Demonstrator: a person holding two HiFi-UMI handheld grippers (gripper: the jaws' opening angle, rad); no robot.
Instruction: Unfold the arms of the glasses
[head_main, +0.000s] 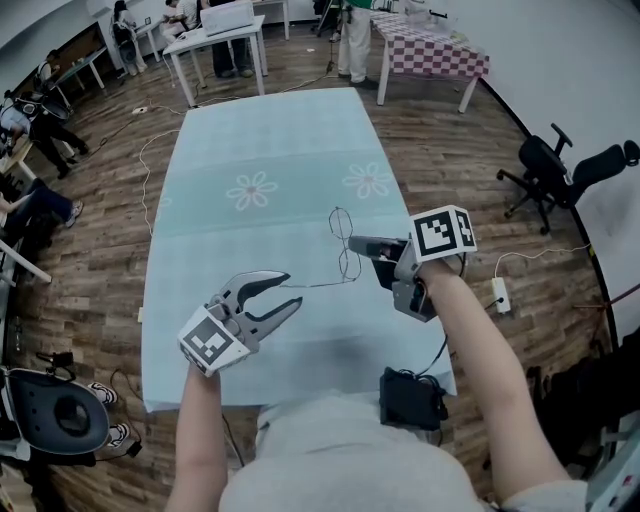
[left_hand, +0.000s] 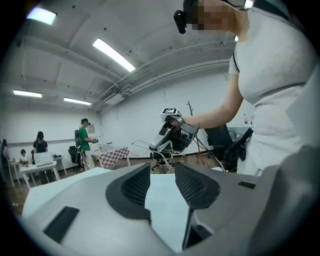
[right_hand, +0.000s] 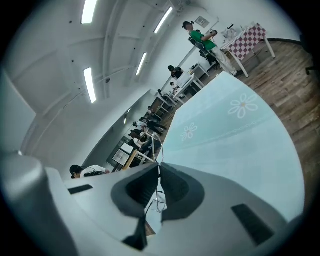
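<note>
Thin wire-framed glasses (head_main: 346, 245) hang just above the pale blue tablecloth (head_main: 260, 150), with my right gripper (head_main: 360, 247) shut on the frame from the right. One slim arm of the glasses stretches left towards my left gripper (head_main: 294, 288), which stands open and apart from it. In the left gripper view the pads (left_hand: 135, 187) have only cloth between them, and the right gripper (left_hand: 172, 132) with the wire glasses (left_hand: 142, 147) is ahead. In the right gripper view the wire frame (right_hand: 159, 165) is pinched between the dark pads of the right gripper (right_hand: 159, 187).
The cloth-covered table runs away from me, with flower prints (head_main: 252, 190) in its middle. A black office chair (head_main: 560, 170) and a power strip (head_main: 500, 293) are on the wooden floor at the right. A checkered table (head_main: 430, 50), a white desk (head_main: 215, 35) and people are at the back.
</note>
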